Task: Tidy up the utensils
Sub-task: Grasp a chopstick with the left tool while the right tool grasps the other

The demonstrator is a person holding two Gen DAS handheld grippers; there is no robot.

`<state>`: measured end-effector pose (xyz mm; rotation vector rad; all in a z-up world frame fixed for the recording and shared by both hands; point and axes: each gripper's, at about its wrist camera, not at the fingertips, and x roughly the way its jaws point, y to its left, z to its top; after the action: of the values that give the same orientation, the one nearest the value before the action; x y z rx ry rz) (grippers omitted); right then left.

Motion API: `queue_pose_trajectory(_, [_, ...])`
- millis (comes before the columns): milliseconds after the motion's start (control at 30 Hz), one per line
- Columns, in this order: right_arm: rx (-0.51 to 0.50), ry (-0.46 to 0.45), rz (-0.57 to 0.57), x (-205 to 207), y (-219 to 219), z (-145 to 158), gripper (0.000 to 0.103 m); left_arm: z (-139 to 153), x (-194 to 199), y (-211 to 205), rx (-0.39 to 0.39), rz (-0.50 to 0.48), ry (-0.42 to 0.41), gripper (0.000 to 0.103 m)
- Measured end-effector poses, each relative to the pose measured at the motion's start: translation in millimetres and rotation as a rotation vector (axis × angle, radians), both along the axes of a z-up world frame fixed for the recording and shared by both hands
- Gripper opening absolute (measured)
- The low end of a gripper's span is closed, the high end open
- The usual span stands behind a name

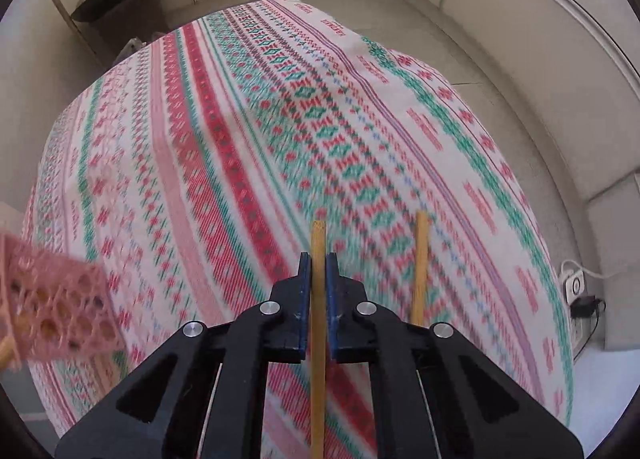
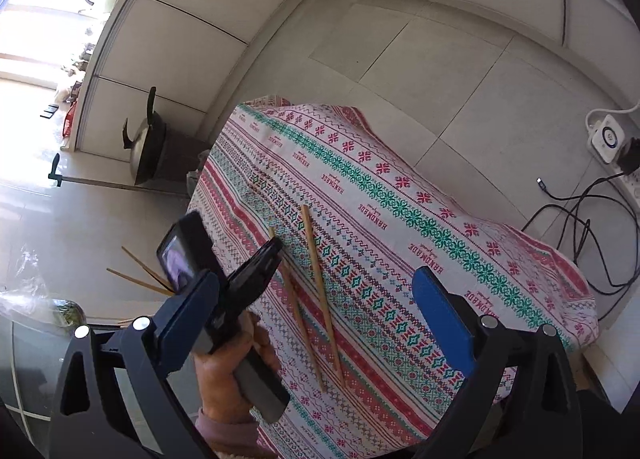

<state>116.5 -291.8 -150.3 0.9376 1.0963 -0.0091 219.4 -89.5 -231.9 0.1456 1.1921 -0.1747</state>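
My left gripper point(image 1: 318, 267) is shut on a bamboo chopstick point(image 1: 318, 319) that runs between its blue pads, above the patterned tablecloth point(image 1: 224, 147). A second chopstick point(image 1: 420, 267) lies on the cloth just right of it. A pink perforated utensil holder point(image 1: 56, 311) is at the far left edge. In the right wrist view the left gripper point(image 2: 276, 247) holds one chopstick point(image 2: 298, 315) and the other chopstick point(image 2: 322, 295) lies beside it. My right gripper point(image 2: 320, 315) is open wide and empty, above the table's near side.
A dark pot with a lid point(image 2: 148, 147) stands on a black stand off the far left of the table. More chopsticks point(image 2: 140, 275) stick out at the left. A power strip and cables point(image 2: 608, 139) lie on the floor at the right.
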Motion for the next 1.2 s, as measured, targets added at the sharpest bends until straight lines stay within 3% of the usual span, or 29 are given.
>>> queue_pose_trajectory(200, [-0.253, 0.045, 0.124, 51, 45, -16, 0.094, 35, -90, 18, 0.018, -0.089, -0.086, 0.007])
queue_pose_trajectory(400, [-0.321, 0.121, 0.232, 105, 92, -60, 0.092, 80, -150, 67, -0.023, -0.026, -0.185, 0.007])
queue_pose_trajectory(533, [-0.321, 0.155, 0.253, 122, 105, -84, 0.082, 104, -173, 94, -0.05, 0.038, -0.268, 0.007])
queue_pose_trajectory(600, [-0.305, 0.162, 0.278, 126, 111, -95, 0.075, 115, -180, 100, -0.073, 0.049, -0.3, 0.007])
queue_pose_trajectory(667, [-0.296, 0.188, 0.301, 129, 114, -107, 0.059, 124, -185, 104, -0.076, 0.055, -0.347, 0.007])
queue_pose_trajectory(700, [-0.339, 0.157, 0.303, 129, 117, -104, 0.05, 127, -188, 105, -0.08, 0.062, -0.36, 0.007])
queue_pose_trajectory(733, [-0.36, 0.153, 0.33, 130, 121, -104, 0.024, 130, -189, 108, -0.091, 0.07, -0.369, 0.007])
queue_pose_trajectory(767, [-0.349, 0.163, 0.358, 130, 123, -107, 0.009, 133, -189, 110, -0.099, 0.076, -0.377, 0.007])
queue_pose_trajectory(800, [-0.344, 0.163, 0.357, 129, 124, -109, 0.009, 136, -191, 113, -0.102, 0.082, -0.388, 0.007])
queue_pose_trajectory(933, [-0.317, 0.099, 0.307, 116, 114, -95, 0.008, 148, -193, 120, -0.121, 0.103, -0.422, 0.007])
queue_pose_trajectory(1200, [-0.23, -0.148, 0.277, 65, 95, -1, 0.008, 175, -214, 143, -0.188, 0.169, -0.476, 0.007])
